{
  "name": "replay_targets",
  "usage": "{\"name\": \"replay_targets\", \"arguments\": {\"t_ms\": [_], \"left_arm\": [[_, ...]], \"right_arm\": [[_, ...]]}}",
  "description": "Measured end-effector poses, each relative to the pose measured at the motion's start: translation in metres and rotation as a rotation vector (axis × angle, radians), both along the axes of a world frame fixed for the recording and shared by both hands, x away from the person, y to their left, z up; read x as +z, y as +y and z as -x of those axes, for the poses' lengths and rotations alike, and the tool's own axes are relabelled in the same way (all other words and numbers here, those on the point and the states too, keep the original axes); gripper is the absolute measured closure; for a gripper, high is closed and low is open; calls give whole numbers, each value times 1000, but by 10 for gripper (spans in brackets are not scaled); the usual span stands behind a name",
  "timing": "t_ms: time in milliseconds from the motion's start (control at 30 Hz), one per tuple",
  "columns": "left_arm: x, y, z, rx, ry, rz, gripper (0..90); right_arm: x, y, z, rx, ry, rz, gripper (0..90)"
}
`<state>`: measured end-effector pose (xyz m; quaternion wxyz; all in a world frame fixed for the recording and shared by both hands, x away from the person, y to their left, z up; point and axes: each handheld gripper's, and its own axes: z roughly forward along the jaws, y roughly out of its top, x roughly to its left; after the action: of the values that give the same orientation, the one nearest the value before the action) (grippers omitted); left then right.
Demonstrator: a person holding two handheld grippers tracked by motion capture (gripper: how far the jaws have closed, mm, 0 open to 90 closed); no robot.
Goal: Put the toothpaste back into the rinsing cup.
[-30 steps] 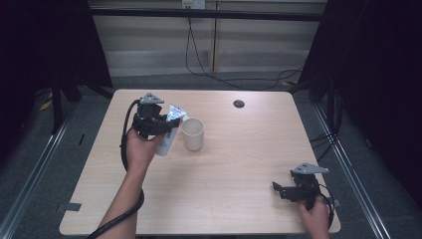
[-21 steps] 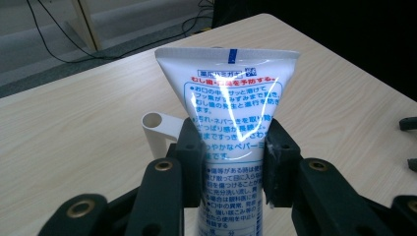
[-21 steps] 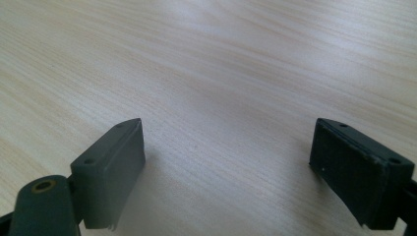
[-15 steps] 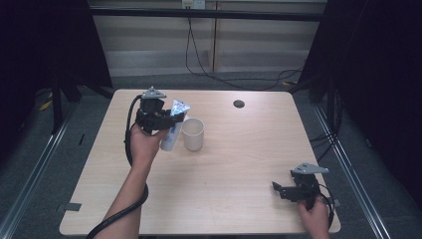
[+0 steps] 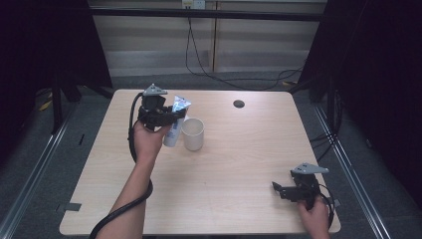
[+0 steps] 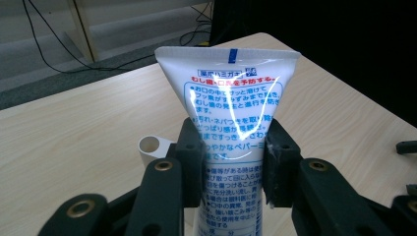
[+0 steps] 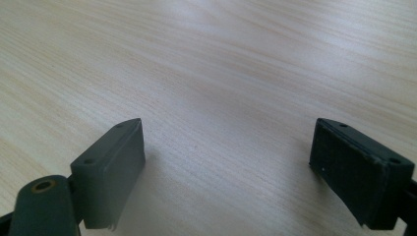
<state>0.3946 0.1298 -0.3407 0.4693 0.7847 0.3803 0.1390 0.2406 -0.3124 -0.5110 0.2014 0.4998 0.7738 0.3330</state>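
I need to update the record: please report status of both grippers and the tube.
Left gripper shut on toothpaste tube, crimped end up, beside white cup. Right gripper open, low over bare table. Nothing in the way.

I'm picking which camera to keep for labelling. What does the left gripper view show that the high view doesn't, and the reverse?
Left gripper view: the printed text on the toothpaste tube and the fingers pressed on its sides. High view: the right gripper open near the table's near right corner, and a dark disc. Both: the tube, the white cup beside it, and the wooden table.
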Motion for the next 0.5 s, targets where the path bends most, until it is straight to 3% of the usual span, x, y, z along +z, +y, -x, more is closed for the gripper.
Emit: {"name": "replay_targets", "arguments": {"t_ms": [133, 500], "left_arm": [[2, 1, -3, -1, 10, 24, 669], [7, -3, -10, 15, -6, 33, 669]], "right_arm": [[0, 0, 0, 0, 0, 0, 129], [0, 0, 0, 0, 0, 0, 129]]}}
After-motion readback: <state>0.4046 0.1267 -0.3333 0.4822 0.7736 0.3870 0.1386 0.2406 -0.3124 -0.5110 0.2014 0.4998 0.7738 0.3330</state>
